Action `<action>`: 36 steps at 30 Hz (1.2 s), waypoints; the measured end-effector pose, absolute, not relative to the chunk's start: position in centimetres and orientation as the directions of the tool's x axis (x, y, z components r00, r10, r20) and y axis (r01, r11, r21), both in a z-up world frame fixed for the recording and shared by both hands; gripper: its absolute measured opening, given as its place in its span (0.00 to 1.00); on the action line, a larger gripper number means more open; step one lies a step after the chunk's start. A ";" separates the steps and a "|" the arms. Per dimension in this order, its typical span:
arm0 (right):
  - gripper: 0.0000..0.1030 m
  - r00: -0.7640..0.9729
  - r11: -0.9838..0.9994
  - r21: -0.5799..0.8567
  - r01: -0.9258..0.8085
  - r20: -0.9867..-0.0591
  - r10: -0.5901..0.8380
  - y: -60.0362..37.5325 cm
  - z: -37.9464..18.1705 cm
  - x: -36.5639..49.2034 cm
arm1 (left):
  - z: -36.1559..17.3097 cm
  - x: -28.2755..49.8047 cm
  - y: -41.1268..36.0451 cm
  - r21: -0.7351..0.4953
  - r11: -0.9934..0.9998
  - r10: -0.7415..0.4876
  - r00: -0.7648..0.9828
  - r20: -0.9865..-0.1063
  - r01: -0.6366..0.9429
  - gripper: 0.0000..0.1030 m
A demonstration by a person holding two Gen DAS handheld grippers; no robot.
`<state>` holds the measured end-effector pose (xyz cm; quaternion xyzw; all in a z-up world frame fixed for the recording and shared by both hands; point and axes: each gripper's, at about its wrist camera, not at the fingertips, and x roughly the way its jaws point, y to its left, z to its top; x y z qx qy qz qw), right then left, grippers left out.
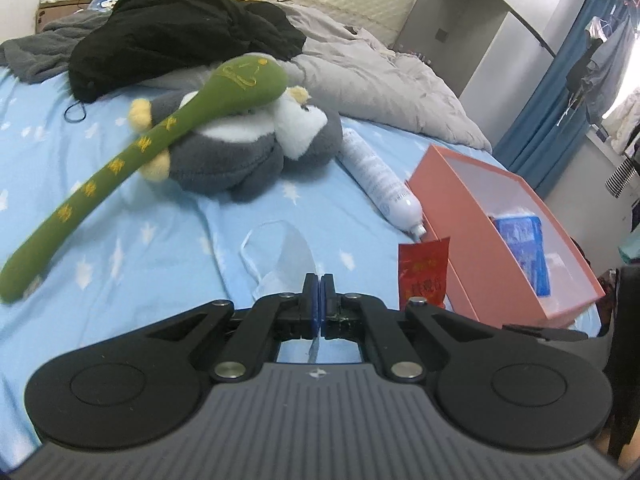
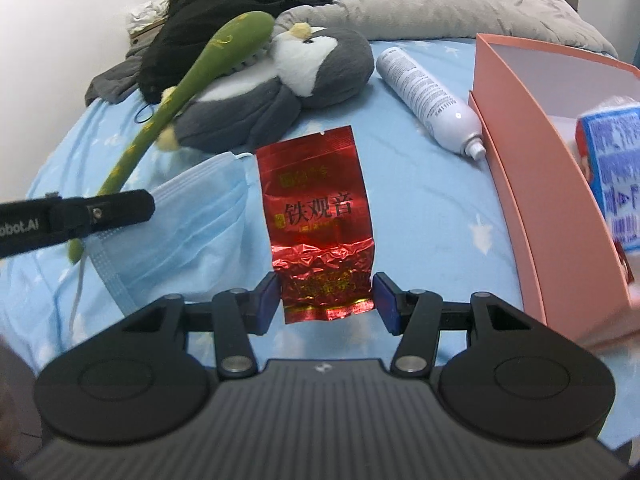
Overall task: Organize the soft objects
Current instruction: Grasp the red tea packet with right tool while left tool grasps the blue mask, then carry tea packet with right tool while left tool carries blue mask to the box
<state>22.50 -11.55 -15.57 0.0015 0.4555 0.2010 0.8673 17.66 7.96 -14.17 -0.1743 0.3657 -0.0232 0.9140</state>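
Note:
My left gripper (image 1: 318, 280) is shut on the edge of a light blue face mask (image 1: 286, 256); the mask (image 2: 192, 216) and the left gripper's fingers (image 2: 120, 208) also show in the right wrist view. My right gripper (image 2: 326, 290) is open, its pads on either side of a red foil tea packet (image 2: 320, 224) lying on the bed; whether they touch it I cannot tell. The packet (image 1: 424, 276) appears beside the pink box in the left wrist view. A green plush snake (image 1: 136, 152) lies across a grey penguin plush (image 1: 248, 148).
An open pink box (image 1: 448, 200) at the right holds a blue-and-white packet (image 1: 524, 252). A white spray bottle (image 1: 380, 180) lies beside it. Black clothing (image 1: 180, 32) and a grey duvet (image 1: 360, 68) are piled at the head of the blue star-print sheet (image 1: 120, 248).

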 end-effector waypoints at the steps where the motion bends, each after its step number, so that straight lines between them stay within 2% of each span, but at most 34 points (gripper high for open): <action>1: 0.53 0.501 0.919 0.186 -0.348 -0.791 0.350 -11.7 -15.5 21.8 | -14.3 16.9 7.8 -0.340 0.936 -0.171 0.728 -0.664 -0.090 0.01; 9: 0.53 0.466 0.917 0.198 -0.347 -0.811 0.352 -12.7 -16.2 18.7 | -18.5 12.4 8.3 -0.394 0.907 -0.204 0.663 -0.720 -0.149 0.01; 18: 0.53 0.444 0.927 0.198 -0.319 -0.833 0.331 -13.7 -17.5 17.7 | -21.1 13.2 9.3 -0.435 0.882 -0.243 0.617 -0.748 -0.181 0.03; 19: 0.53 0.444 0.928 0.200 -0.315 -0.833 0.330 -13.8 -17.6 17.7 | -21.4 13.5 9.1 -0.434 0.884 -0.248 0.610 -0.752 -0.176 0.06; 21: 0.53 0.441 0.930 0.202 -0.308 -0.835 0.328 -14.1 -17.8 17.7 | -22.1 14.6 8.7 -0.422 0.890 -0.249 0.588 -0.770 -0.175 0.22; 22: 0.53 0.440 0.931 0.202 -0.305 -0.837 0.326 -14.2 -17.9 17.7 | -22.4 14.9 8.5 -0.417 0.892 -0.248 0.580 -0.776 -0.176 0.39; 23: 0.53 0.438 0.932 0.203 -0.302 -0.838 0.324 -14.3 -18.0 17.7 | -22.7 15.1 8.2 -0.415 0.894 -0.249 0.582 -0.774 -0.170 0.46; 27: 0.53 0.430 0.933 0.204 -0.298 -0.843 0.322 -14.5 -18.4 17.9 | -23.8 16.0 7.3 -0.419 0.896 -0.272 0.561 -0.782 -0.148 0.48; 36: 0.53 0.406 0.934 0.210 -0.288 -0.857 0.318 -14.9 -19.6 18.7 | -25.1 17.2 6.2 -0.378 0.914 -0.242 0.549 -0.800 -0.148 0.48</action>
